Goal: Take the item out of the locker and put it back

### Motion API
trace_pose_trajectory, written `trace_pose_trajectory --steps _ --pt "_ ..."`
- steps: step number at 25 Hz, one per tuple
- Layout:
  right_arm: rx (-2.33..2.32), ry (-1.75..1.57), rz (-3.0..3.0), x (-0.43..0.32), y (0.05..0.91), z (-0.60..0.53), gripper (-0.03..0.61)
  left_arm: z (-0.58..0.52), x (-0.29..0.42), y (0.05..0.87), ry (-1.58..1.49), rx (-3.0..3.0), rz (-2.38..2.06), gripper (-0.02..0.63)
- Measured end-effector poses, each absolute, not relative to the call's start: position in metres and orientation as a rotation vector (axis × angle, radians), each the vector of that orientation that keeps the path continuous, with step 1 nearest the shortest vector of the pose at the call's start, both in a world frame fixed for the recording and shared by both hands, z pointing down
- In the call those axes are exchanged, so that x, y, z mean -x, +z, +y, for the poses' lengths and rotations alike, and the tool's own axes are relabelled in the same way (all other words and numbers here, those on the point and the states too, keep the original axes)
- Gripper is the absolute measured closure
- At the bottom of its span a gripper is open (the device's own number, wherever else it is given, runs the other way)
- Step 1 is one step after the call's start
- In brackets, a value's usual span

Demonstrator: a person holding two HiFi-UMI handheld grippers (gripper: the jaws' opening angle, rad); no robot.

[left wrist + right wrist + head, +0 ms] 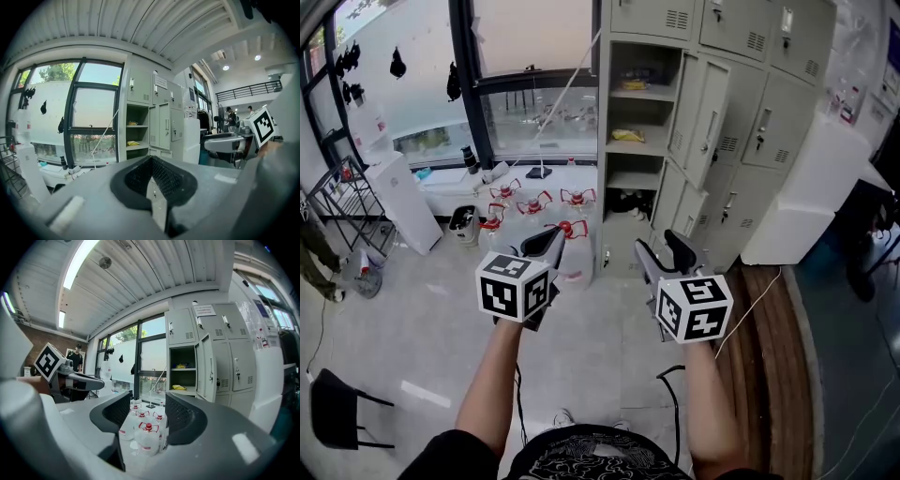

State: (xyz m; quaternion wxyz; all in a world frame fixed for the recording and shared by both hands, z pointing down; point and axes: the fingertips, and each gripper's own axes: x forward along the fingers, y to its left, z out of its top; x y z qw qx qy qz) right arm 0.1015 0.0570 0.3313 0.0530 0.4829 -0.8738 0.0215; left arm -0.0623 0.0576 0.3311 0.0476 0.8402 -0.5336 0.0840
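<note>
Standing well short of the open locker (pixel 604 112), with both grippers aimed roughly level toward it. Left gripper (pixel 553 236) shut tip to tip on nothing; right gripper (pixel 660 246) spread wide and likewise empty, only the far-off water jugs (pixel 534 202) on the floor showing through its gap. Presumably after the yellow packet (pixel 627 136), lying flat and untouched on the middle shelf (pixel 652 150), toward the left and front of that compartment; something else sits on the shelf above, too small to identify. Looks like a soft, light bag, probably a crinkly film that gives under pressure and slides easily, so unlikely to be fragile but easy to crush or to push backward instead of gripping. Long axis apparently running across the shelf, side to side as seen from the head view, with neither end pointing clearly outward. Best taken across the short width near the middle or at the nearer edge, pinching gently from the front. Should go back the same way, flat and crosswise.
</note>
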Motion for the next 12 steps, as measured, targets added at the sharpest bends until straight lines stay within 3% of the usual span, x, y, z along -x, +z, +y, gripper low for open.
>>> trace_pose_trajectory --steps 12 --pt "-1.424 0.073 -2.67 -0.143 0.338 0.053 0.247 0.053 0.018 0.33 0.244 -2.575 -1.659 0.612"
